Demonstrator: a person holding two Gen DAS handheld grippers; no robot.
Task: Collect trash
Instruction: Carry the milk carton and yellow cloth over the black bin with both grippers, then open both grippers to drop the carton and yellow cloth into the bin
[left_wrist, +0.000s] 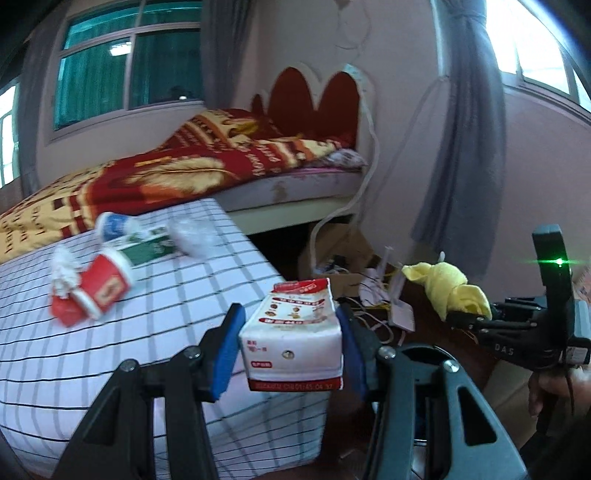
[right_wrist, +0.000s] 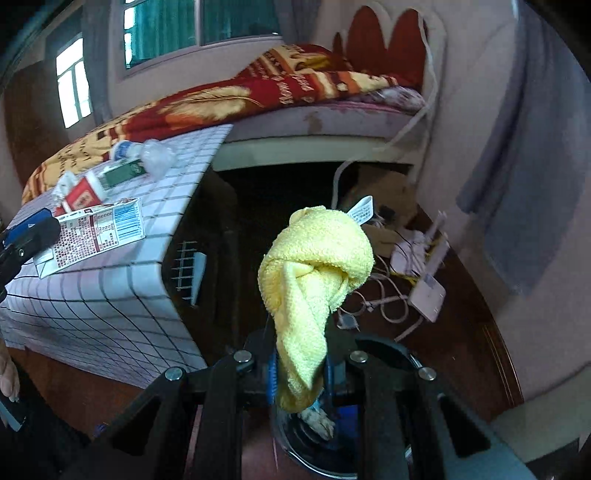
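My left gripper (left_wrist: 290, 314) is shut on a white and red drink carton (left_wrist: 291, 332), its blue pads pressing both sides, past the corner of the checked table (left_wrist: 110, 350). On the table lie a red paper cup (left_wrist: 105, 284), a green carton (left_wrist: 147, 251), a crushed bottle (left_wrist: 114, 225), clear plastic (left_wrist: 192, 236) and a tissue (left_wrist: 64, 269). My right gripper (right_wrist: 299, 354) is shut on a yellow cloth (right_wrist: 314, 266), which bunches above the fingers. In the right wrist view the carton (right_wrist: 96, 229) and left gripper (right_wrist: 26, 229) appear at the table's (right_wrist: 110, 295) edge.
A dark round rim (right_wrist: 388, 350) sits right under the right gripper. A white router (right_wrist: 428, 295) and tangled cables (right_wrist: 388, 291) lie on the floor by the wall. Behind the table stand a bed with a red and yellow blanket (left_wrist: 166, 177) and grey curtains (left_wrist: 461, 147).
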